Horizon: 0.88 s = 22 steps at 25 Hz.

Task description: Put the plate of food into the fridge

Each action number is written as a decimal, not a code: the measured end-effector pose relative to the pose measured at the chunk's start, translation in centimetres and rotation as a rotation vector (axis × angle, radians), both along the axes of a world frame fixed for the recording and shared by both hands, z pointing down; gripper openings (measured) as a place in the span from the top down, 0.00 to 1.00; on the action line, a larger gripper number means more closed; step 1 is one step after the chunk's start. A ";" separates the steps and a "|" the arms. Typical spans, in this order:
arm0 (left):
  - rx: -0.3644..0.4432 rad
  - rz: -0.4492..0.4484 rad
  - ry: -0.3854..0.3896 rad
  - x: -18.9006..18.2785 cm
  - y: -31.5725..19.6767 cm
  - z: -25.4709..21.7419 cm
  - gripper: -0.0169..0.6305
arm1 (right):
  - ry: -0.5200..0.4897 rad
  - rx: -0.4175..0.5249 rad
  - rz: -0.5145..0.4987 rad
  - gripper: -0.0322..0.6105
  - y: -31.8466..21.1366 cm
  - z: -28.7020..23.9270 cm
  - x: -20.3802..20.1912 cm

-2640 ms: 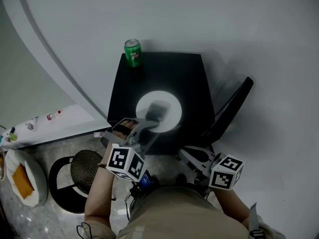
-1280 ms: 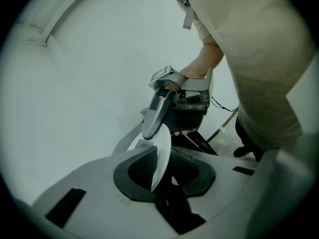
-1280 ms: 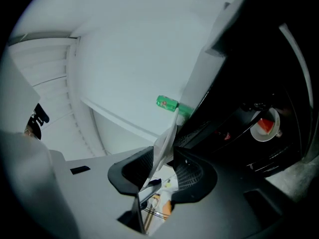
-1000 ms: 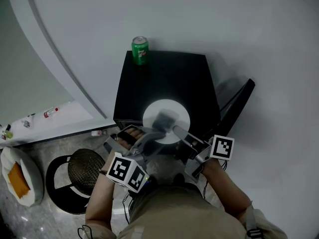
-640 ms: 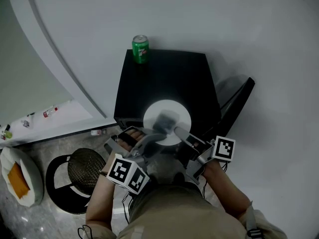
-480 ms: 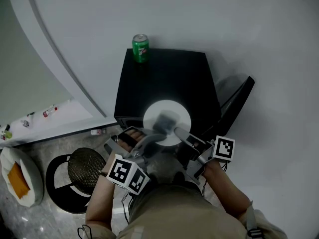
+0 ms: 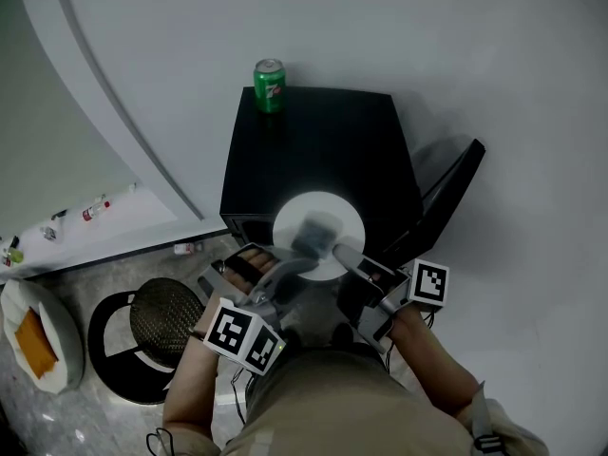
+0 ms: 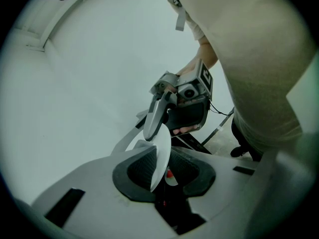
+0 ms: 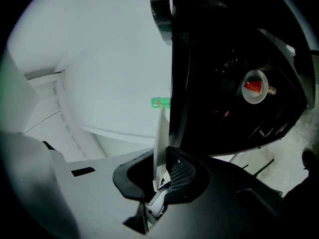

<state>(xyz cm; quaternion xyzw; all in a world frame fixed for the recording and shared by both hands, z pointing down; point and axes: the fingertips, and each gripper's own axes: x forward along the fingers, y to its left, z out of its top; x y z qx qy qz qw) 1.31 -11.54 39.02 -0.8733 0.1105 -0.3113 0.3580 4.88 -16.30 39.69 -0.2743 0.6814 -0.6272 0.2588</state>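
Overhead the plate (image 7: 290,217) looks round; left gripper (image 7: 290,264) and right gripper (image 7: 342,255) (jaws just closing) view it pinched edge-on.

Food (image 7: 312,231) on the plate (image 7: 346,218) a grey blur, near rim hidden under the jaws, small bottles (image 7: 95,209) indistinct

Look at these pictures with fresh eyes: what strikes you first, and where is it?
A white plate stands out at the near edge of the black fridge, its rim gripped by the left tool and by the right tool, whose jaws have just been closing on it. A green can stands on the fridge's far left corner, and the door hangs open at the right.
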 end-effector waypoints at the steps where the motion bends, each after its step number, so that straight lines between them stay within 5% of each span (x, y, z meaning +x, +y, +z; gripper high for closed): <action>1: 0.002 0.001 -0.001 -0.1 0.1 0.0 0.86 | -0.004 -0.002 0.001 0.88 0.1 0.0 -0.1; 22: 0.002 0.003 0.001 -0.5 1.1 0.8 0.86 | -0.040 -0.029 0.018 0.88 1.1 0.9 -0.5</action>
